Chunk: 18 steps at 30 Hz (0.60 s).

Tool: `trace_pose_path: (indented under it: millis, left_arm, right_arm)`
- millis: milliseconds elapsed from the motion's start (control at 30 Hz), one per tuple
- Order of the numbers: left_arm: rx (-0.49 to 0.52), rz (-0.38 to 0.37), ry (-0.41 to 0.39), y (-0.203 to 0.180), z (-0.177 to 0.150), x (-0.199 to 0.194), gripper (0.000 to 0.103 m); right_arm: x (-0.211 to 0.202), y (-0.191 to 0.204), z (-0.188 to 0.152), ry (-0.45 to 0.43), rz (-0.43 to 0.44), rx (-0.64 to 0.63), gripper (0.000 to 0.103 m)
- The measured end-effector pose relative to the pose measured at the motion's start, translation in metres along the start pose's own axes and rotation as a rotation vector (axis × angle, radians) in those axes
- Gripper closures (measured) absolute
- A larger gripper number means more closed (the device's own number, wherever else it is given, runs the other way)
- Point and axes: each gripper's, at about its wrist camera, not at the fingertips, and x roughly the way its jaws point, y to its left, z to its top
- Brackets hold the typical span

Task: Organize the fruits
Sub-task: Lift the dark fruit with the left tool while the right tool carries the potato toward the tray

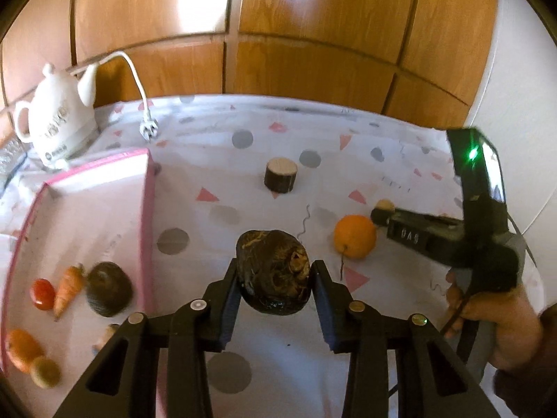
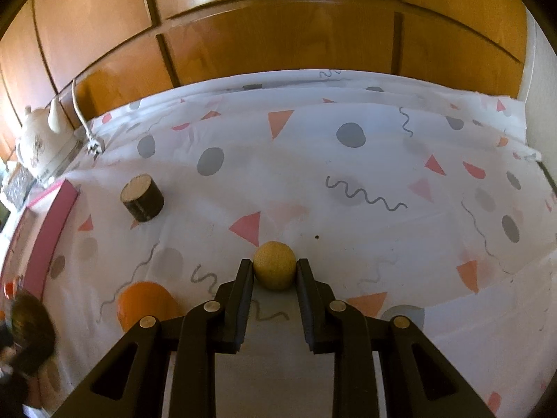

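Note:
My left gripper is shut on a dark brown rough fruit and holds it above the patterned cloth, right of the pink-rimmed tray. The tray holds a tomato, a carrot, another dark fruit, an orange piece and a kiwi-like fruit. An orange lies on the cloth; it also shows in the right wrist view. My right gripper is shut on a small yellow-tan ball fruit; it also shows from the left wrist view.
A short wooden log piece stands mid-table, also in the right wrist view. A white teapot-style kettle with its cord and plug sits at the back left. Wooden cabinet doors rise behind the table.

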Motion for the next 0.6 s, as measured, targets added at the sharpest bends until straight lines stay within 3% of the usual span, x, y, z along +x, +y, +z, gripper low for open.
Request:
trace_pose_path:
  millis: [233, 600]
  left_arm:
    - [-0.044, 0.021, -0.014, 0.017, 0.002, -0.024, 0.064]
    - [-0.137, 0.089, -0.037, 0.061, -0.003, -0.043, 0.063]
  right_arm:
    - [-0.013, 0.003, -0.012, 0.008, -0.022, -0.011, 0.078]
    - [-0.042, 0.009, -0.034, -0.001, 0.027, 0.006, 0.079]
